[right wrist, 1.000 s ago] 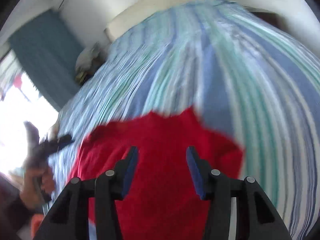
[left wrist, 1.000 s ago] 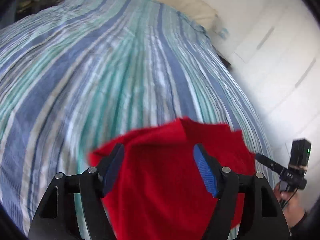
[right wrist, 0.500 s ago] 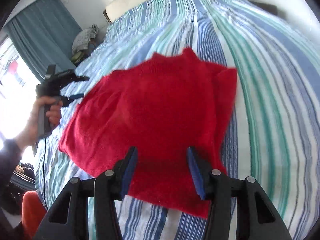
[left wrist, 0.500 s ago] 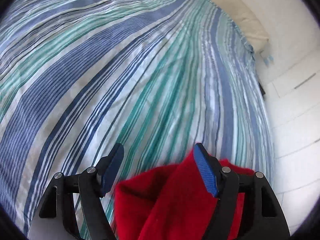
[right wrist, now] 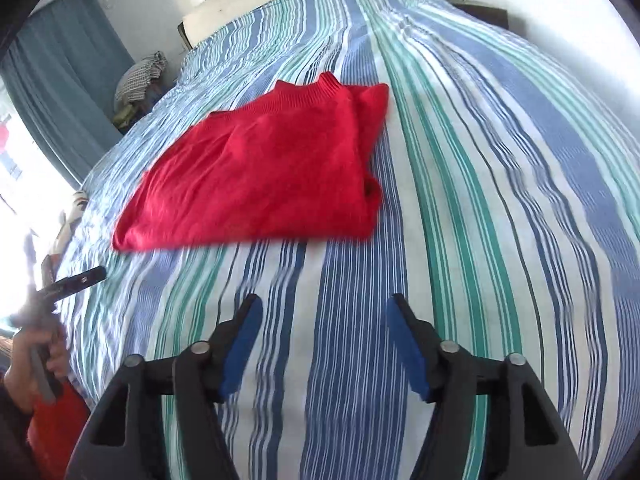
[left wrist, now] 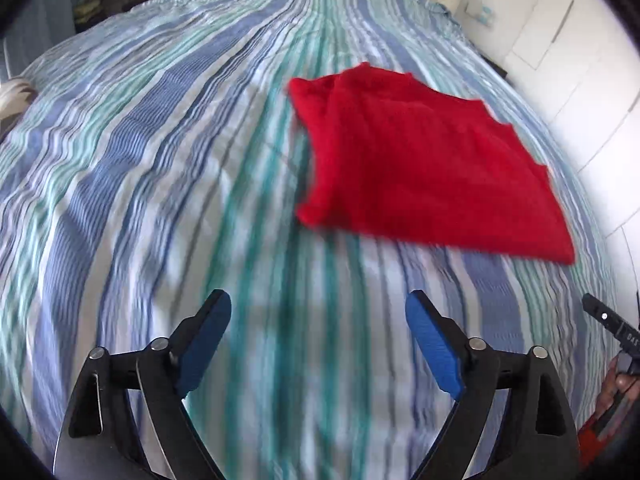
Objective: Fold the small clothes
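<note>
Red knit sweater point(right wrist: 260, 168) w/ ribbed collar lies on the bed's blue, green & white striped cover point(right wrist: 480, 200), well ahead of both claws, nothing touching it. Looks partly folded: one side is turned in, doubled layer along the edge nearest the right claw, collar at the far end. Sleeves aren't visible, prob tucked under, can't confirm. Judging by shape, at least one more fold (bottom up to collar) left, plus smoothing.

Left claw point(left wrist: 318, 344) wide open, empty, hovering over bare cover. Right claw point(right wrist: 322, 348) same: spread wide, holding nothing.

Near hem blurred in both views, so edge alignment is hard to read. Underside of sweater hidden. Checked cloth bundle point(right wrist: 140, 76) by the teal curtain point(right wrist: 64, 92), contents unclear.
</note>
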Available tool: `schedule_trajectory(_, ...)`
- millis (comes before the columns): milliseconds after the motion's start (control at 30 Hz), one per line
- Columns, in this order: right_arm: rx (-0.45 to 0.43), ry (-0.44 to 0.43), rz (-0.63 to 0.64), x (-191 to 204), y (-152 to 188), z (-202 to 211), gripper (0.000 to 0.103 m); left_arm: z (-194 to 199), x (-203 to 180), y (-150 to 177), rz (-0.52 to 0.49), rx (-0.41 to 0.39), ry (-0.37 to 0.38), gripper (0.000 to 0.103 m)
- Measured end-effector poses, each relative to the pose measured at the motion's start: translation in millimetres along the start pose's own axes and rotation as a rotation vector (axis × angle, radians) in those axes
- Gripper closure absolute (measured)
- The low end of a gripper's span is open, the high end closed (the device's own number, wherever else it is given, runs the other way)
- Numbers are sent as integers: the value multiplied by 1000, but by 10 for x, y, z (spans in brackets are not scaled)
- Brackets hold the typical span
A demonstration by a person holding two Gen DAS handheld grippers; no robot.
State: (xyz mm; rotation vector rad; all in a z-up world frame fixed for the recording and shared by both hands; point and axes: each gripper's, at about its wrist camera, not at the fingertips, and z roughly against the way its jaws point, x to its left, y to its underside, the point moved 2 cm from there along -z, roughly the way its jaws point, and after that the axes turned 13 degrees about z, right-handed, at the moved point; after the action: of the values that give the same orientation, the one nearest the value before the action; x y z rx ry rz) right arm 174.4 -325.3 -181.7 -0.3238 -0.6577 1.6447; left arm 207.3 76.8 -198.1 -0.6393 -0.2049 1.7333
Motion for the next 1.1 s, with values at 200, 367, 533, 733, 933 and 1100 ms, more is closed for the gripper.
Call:
schedule_trajectory(200,-8,131,-6,210,550,9,33,-13,-301,765,-91,-12,-49,6)
schedule_trajectory(367,-3,227,114,459,672,-98,13,-127,-428,1004,-221,-53,-148,1)
schedule_trajectory(533,-19,257,139,518,715,-177,7,-133,-381,1020,-215,-41,-121,1)
schedule_trajectory(733,-35,281,159,568,771,-169,6,-119,-367,1048,-231,-39,-118,1)
schedule_trajectory(933,-32,283,162,592,771,-166,6,-114,-384,1076,-242,-40,-125,1)
schedule_trajectory(1100,-31,283,162,589,767,-167,6,-126,-390,1071,-248,-44,-134,1)
